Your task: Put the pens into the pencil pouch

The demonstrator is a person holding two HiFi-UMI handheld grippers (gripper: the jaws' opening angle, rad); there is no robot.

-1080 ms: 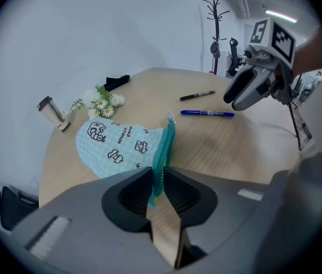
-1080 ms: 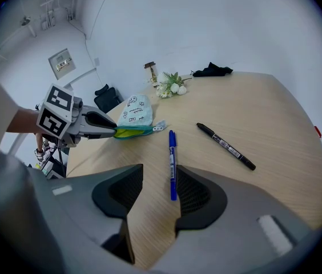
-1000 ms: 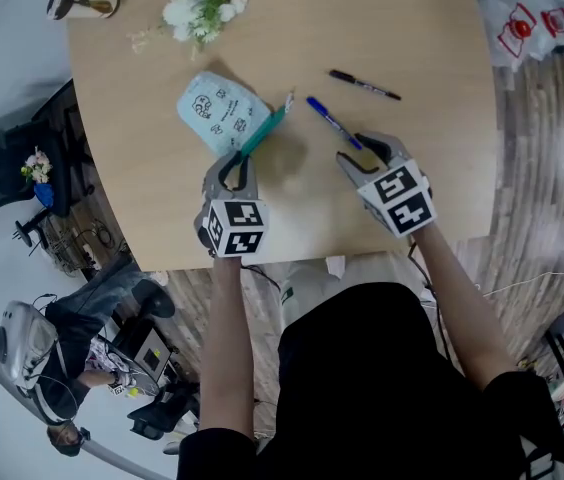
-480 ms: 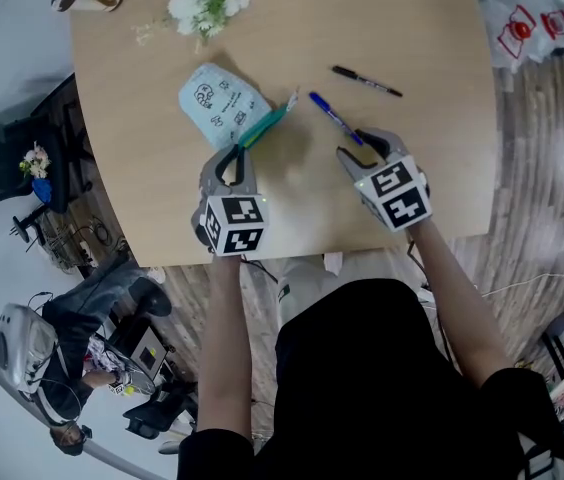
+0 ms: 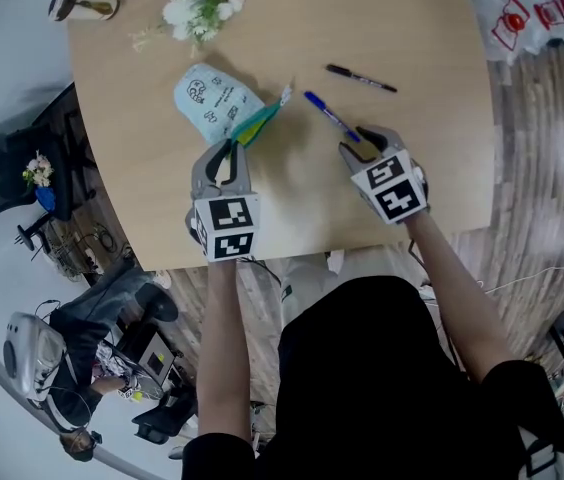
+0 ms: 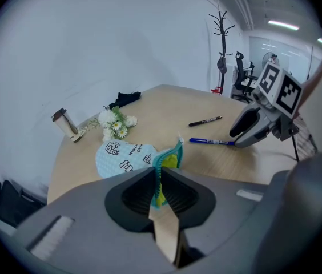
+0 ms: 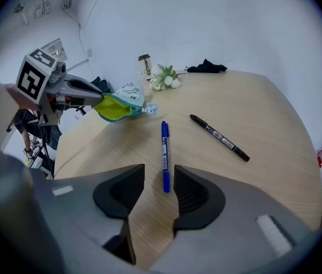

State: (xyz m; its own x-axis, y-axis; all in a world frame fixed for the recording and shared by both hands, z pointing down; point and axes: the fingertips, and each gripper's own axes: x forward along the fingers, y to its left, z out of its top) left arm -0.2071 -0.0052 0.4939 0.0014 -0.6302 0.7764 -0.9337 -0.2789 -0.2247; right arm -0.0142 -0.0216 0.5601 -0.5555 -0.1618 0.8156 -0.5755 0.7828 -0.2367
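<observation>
Pens both remain outside: blue pen mid-bench, black pen farther right. Left tongs clamp the open edge of the pencil pouch, just left. Right tongs, wide, have just been closing around the blue pen's near end, not yet gripping. Pouch print is unreadable.

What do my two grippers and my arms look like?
The left gripper and right gripper are both grey moulded shells with black ribbed pads. Each carries a white cube printed with black square markers. No cables show. The person wears a black top, and the forearms are uncovered.
</observation>
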